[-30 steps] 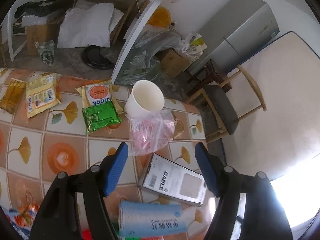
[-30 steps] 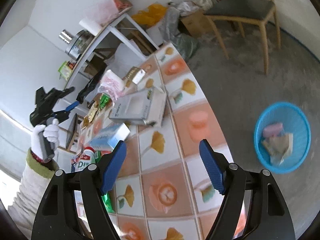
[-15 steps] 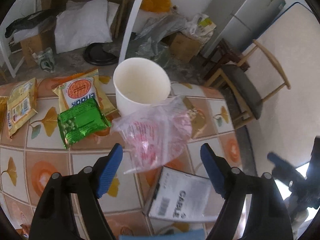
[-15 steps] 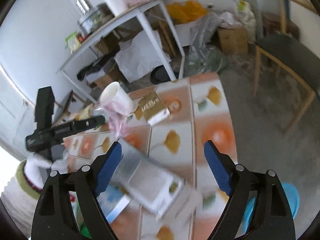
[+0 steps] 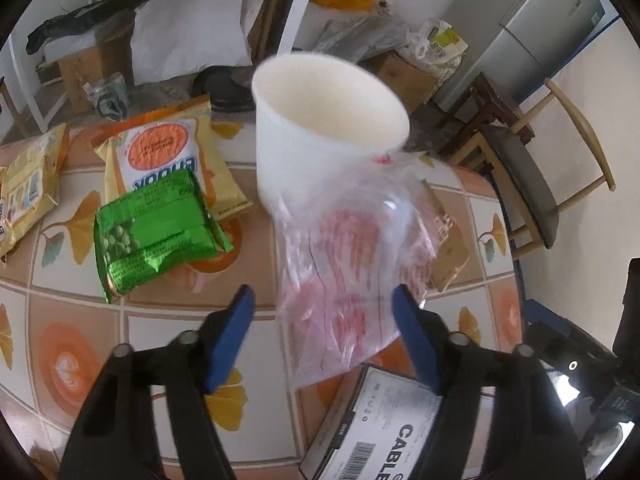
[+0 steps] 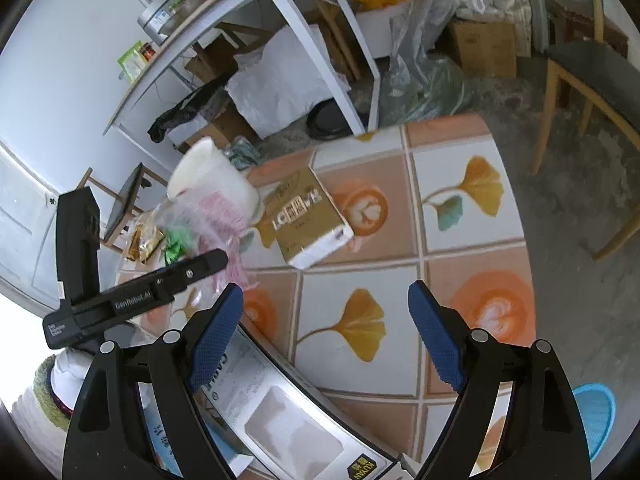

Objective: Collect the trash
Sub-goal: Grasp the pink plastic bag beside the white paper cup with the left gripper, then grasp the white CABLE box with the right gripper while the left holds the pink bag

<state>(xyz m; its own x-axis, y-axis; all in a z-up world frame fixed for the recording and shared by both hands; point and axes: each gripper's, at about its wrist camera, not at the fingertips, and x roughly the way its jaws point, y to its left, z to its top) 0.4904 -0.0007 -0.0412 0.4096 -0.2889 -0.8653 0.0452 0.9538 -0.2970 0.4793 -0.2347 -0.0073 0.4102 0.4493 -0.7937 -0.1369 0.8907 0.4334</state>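
A: Obstructions, left wrist view?
B: White cup (image 5: 320, 120) and clear bag (image 5: 352, 264) fill centre frame; green packet (image 5: 152, 232) at left.
A: Clear passage?
B: Bare table (image 6: 352, 320) tiles, centre of right wrist view.

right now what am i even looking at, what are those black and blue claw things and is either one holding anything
There is no robot here. A person holds a hand-held claw in each hand, and a wide-angle camera on each claw looks forward along its two blue-padded fingers. That gives the two pictures.

The left claw points down at a tiled table. A clear plastic bag with pink print lies between its fingers, leaning on a white paper cup. Its jaws are closing, but the pads do not press the bag yet. A green snack packet and a cable box lie nearby.

The right claw is open and empty above the table. A brown box lies ahead of it, and a blue basket stands on the floor.
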